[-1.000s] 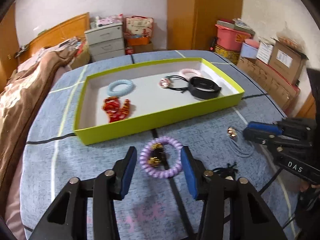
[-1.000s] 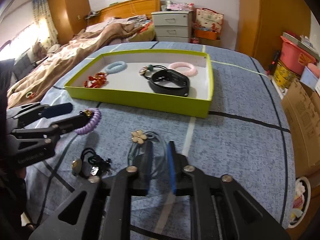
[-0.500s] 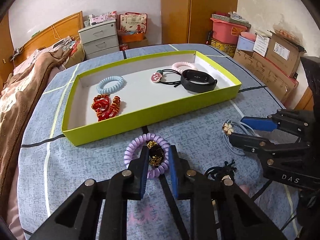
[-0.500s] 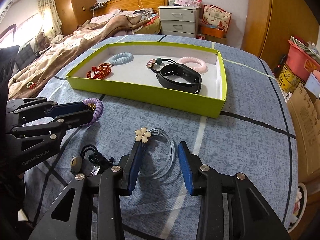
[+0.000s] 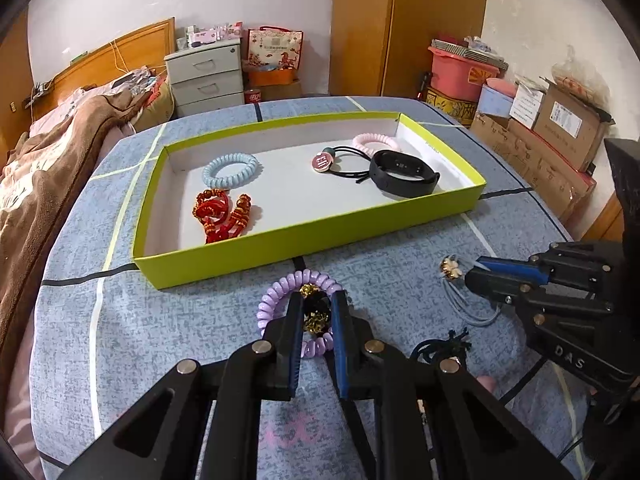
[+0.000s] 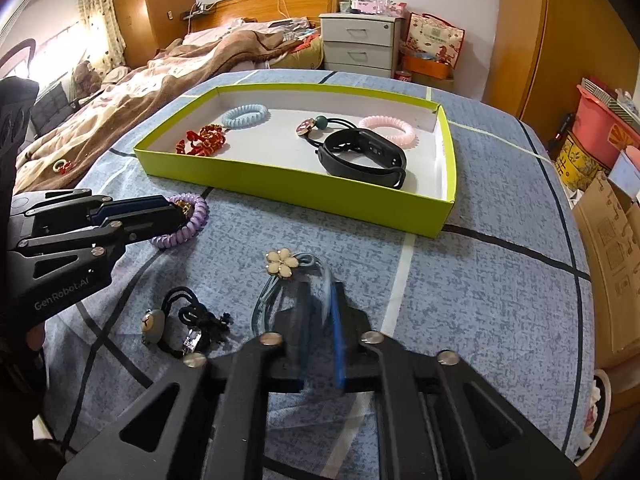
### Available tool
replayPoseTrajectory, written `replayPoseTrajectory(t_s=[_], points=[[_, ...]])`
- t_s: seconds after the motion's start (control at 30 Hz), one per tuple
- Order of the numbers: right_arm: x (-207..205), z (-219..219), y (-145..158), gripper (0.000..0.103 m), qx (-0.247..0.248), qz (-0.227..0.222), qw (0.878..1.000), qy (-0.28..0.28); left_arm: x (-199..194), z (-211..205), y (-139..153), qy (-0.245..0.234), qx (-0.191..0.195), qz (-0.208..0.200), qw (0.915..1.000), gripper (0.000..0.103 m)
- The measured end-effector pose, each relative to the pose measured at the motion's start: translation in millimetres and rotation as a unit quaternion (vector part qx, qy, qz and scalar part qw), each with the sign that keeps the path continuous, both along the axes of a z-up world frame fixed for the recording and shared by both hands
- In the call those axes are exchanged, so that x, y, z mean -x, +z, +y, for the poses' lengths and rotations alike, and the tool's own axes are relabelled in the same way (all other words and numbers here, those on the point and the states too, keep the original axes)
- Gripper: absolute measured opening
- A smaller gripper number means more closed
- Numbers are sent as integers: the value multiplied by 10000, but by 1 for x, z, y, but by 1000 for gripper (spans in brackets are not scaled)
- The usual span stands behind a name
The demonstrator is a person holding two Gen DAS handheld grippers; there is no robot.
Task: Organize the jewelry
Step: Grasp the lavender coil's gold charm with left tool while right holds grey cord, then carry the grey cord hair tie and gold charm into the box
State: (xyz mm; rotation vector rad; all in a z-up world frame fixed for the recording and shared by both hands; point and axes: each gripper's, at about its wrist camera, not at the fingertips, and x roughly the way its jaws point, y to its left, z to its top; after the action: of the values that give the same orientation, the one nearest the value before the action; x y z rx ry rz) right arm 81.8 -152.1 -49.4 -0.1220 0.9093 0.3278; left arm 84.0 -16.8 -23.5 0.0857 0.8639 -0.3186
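A purple coil hair tie [image 5: 276, 292] with a gold-and-black charm lies on the cloth in front of the lime-green tray [image 5: 312, 236]. My left gripper [image 5: 316, 298] is closing, and its pads press on the charm between them. It also shows at the left of the right wrist view as the left gripper [image 6: 176, 210], tips on the purple coil [image 6: 196, 220]. My right gripper [image 6: 320, 292] is blurred and shut on the pale blue band of the flower hair tie [image 6: 282, 263]. The right gripper [image 5: 472, 276] sits beside the flower charm [image 5: 450, 268].
The tray [image 6: 288, 184] holds a blue coil [image 5: 230, 170], a red beaded bracelet [image 5: 220, 216], a pink coil [image 6: 386, 130], a black wristband [image 5: 402, 178] and a charm tie. Black hair ties [image 6: 188, 320] lie near my grippers. A bed is left, boxes right.
My left jaws went from wide around the purple coil to closed on its charm. My right jaws opened around the blue band, then shut on it.
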Motion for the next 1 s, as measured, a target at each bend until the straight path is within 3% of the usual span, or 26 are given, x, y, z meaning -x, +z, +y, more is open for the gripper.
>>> replayPoseTrajectory(t_s=[0.53,0.7,1.0], points=[[8,-14,22,3,-625,-317,9974,-154,9,14,21,76,325,-299,9990,14],[8,-14,34,3,-721,-468,9961,-192,8,22,31,102,585,-324,9977,14],[-7,-5,59,3,-943,-665,9933,-100,-10,26,46,148,558,-377,9976,14]])
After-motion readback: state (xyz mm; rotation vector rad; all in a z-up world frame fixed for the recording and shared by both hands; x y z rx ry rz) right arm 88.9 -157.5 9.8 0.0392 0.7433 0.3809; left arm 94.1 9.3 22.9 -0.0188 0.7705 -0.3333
